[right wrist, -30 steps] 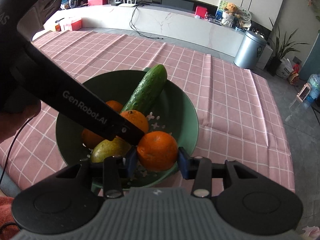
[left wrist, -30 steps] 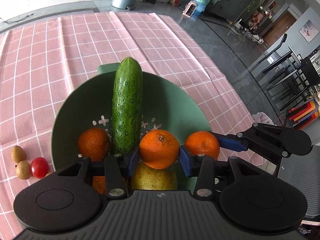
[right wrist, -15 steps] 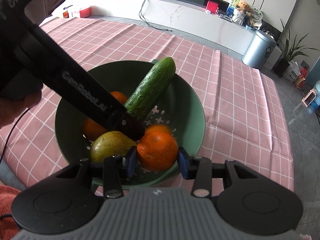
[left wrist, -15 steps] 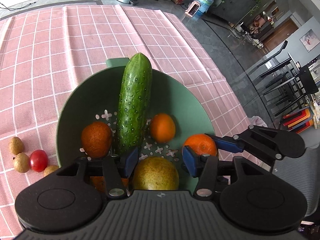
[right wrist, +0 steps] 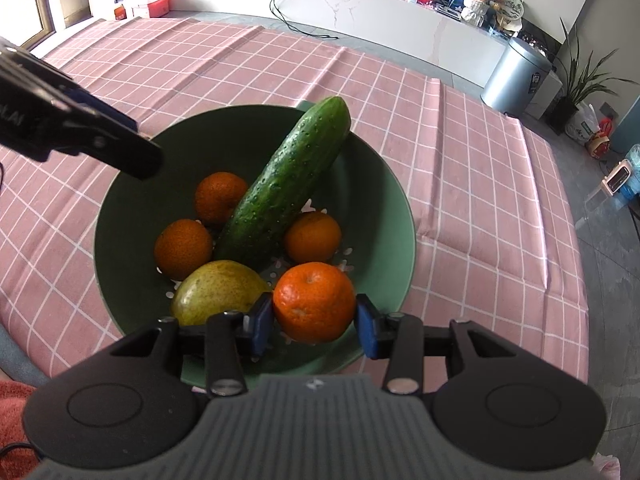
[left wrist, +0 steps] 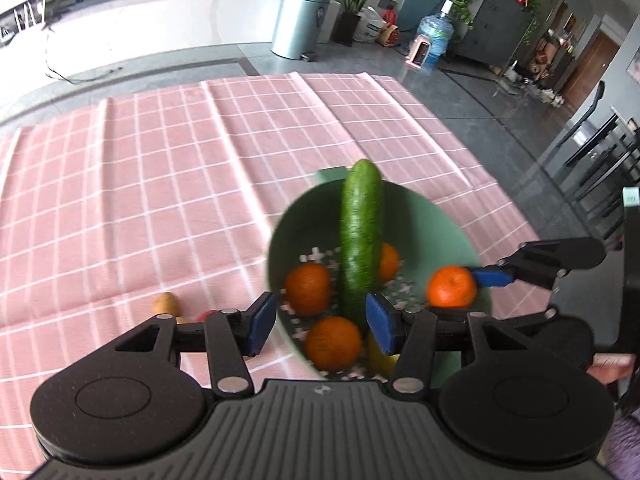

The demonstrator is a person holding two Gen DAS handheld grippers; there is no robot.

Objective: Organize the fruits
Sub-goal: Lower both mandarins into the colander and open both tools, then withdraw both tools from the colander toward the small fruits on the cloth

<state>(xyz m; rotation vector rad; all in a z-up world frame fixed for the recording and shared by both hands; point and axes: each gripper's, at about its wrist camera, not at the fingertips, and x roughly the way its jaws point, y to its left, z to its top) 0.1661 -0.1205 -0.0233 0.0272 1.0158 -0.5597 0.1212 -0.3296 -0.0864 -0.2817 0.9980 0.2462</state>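
Orange (right wrist: 314,301) clamped between the blue pads of the right gripper (right wrist: 314,322), low in the middle of the right wrist view, poised above the near rim of the green bowl (right wrist: 120,208) and not yet set down; same orange seen at the right of the left wrist view (left wrist: 452,286), pinched at the tip of the right gripper's black fingers

Inside the bowl: cucumber (right wrist: 286,186) lying with its long axis from the lower middle up toward the upper right rim, three more oranges around it, one to its right (right wrist: 312,237) and two to its left (right wrist: 221,197) (right wrist: 183,248), plus a yellow-green pear (right wrist: 218,292) at the lower left, just beside the held orange

Left gripper (left wrist: 320,326) released, jaws having just spread apart, nothing pressed between the pads; only bowl and fruit visible through the gap, lower down. Seen also at the upper left of the right wrist view, over the far left rim, well apart from the held orange

Judged from this: right gripper nearer, with open bowl floor directly ahead and below, between pear and right-hand orange; short drop there, then release

On the pink checked cloth (left wrist: 160,184), left of the bowl, a small brown fruit (left wrist: 165,304) and something red, mostly hidden
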